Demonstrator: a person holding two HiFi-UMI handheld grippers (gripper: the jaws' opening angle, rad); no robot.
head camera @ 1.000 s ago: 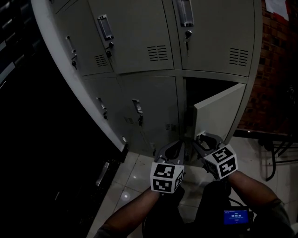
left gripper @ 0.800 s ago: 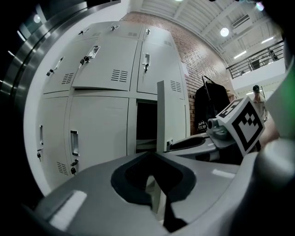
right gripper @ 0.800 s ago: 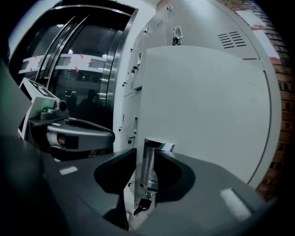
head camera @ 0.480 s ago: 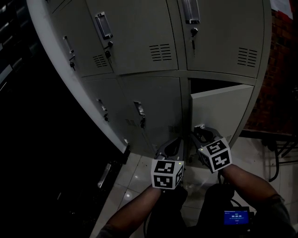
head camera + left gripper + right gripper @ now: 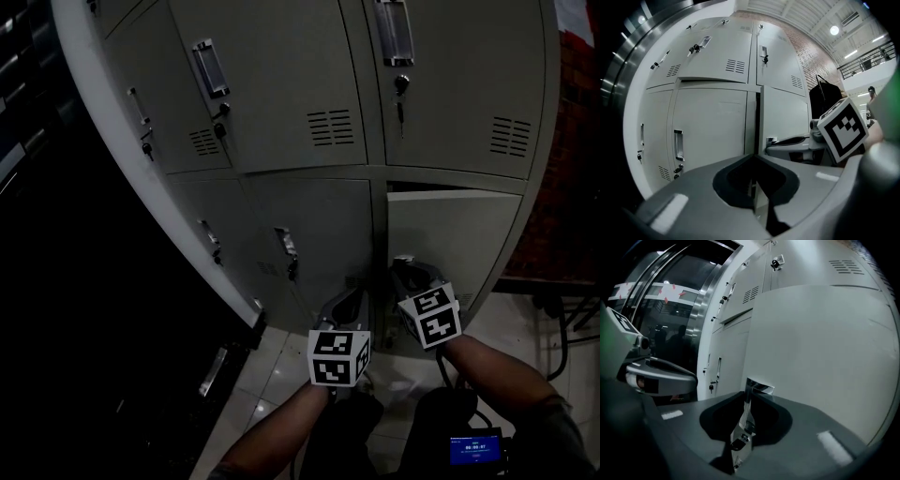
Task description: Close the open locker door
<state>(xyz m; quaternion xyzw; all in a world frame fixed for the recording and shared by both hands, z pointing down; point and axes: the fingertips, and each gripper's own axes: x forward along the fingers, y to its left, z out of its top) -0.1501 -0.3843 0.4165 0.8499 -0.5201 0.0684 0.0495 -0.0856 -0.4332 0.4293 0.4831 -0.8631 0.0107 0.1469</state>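
The grey bottom-right locker door (image 5: 455,239) stands almost flush with its frame, and a thin dark gap (image 5: 441,187) shows along its top. My right gripper (image 5: 405,268) is at the door's lower left edge. Its jaws are closing, with the chrome door handle (image 5: 749,411) caught between them (image 5: 740,439). The door face (image 5: 820,348) fills the right gripper view. My left gripper (image 5: 351,300) hangs just left of it, shut and holding nothing, in front of the neighbouring shut locker (image 5: 710,126). In the left gripper view the right gripper (image 5: 771,139) rests against the door (image 5: 785,117).
The other lockers (image 5: 281,94) are shut, with handles and keys. A brick wall (image 5: 574,141) is to the right and a dark metal-framed glass front (image 5: 56,281) to the left. Below is pale tiled floor (image 5: 272,366), with chair legs and cables (image 5: 562,323) at the right. A small lit screen (image 5: 476,448) sits by the person's waist.
The door has swung from clearly ajar to almost shut, with the right gripper moving with it toward the lockers. The left gripper has barely moved.
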